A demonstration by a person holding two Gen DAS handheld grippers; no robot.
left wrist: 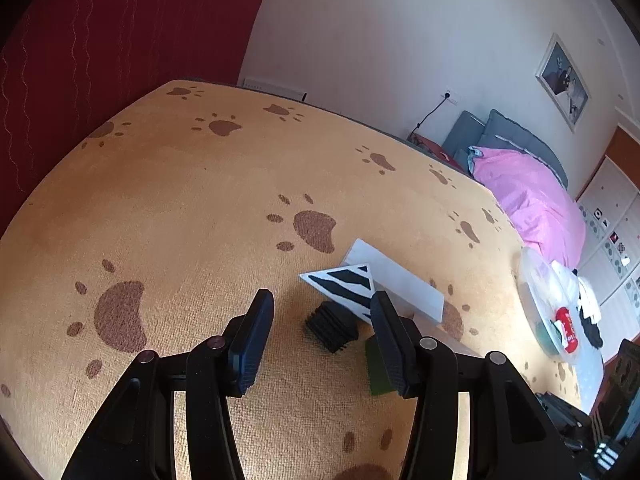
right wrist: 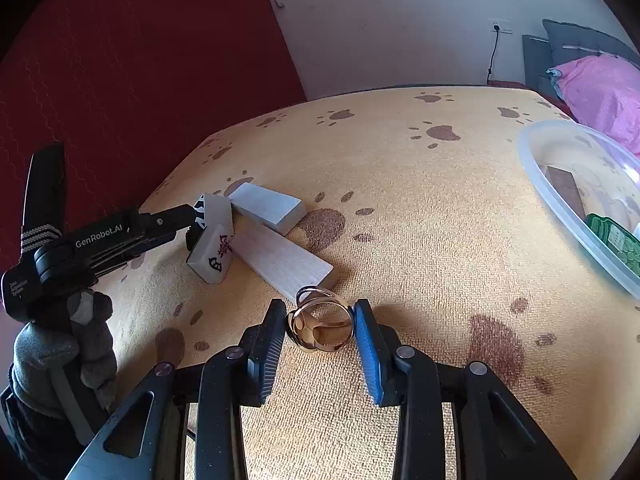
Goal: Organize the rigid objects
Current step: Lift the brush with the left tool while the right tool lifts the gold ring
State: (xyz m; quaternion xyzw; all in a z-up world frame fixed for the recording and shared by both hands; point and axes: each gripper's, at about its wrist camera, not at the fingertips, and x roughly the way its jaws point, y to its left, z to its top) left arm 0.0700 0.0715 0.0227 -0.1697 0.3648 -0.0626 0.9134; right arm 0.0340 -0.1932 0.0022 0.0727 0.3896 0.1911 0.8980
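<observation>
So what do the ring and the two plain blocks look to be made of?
Ring: polished gold-toned metal, judging by its mirror-like reflections. Blocks: probably unfinished pale wood; matte with faint grain, though painted plastic isn't ruled out.

Surface: orange-tan carpet-like cover (right wrist: 420,208) with brown paw prints.

Ahead-left of the right claw (right wrist: 320,334): two pale wooden blocks (right wrist: 280,258) lying flat, one behind the other and angled differently; whether they touch, can't tell. Left of them a mahjong-style tile (right wrist: 212,258), touching the near block. Behind it a zebra-striped tile (right wrist: 210,210).

Between the right claw's fingers: gold ring piece (right wrist: 320,326), resting on the cover.

Far right of the claw: clear plastic tub (right wrist: 560,216) sitting on the cover.

Just ahead of the left claw (left wrist: 320,328): small black ribbed block (left wrist: 330,326), and a green block (left wrist: 378,368) by its right finger.
</observation>
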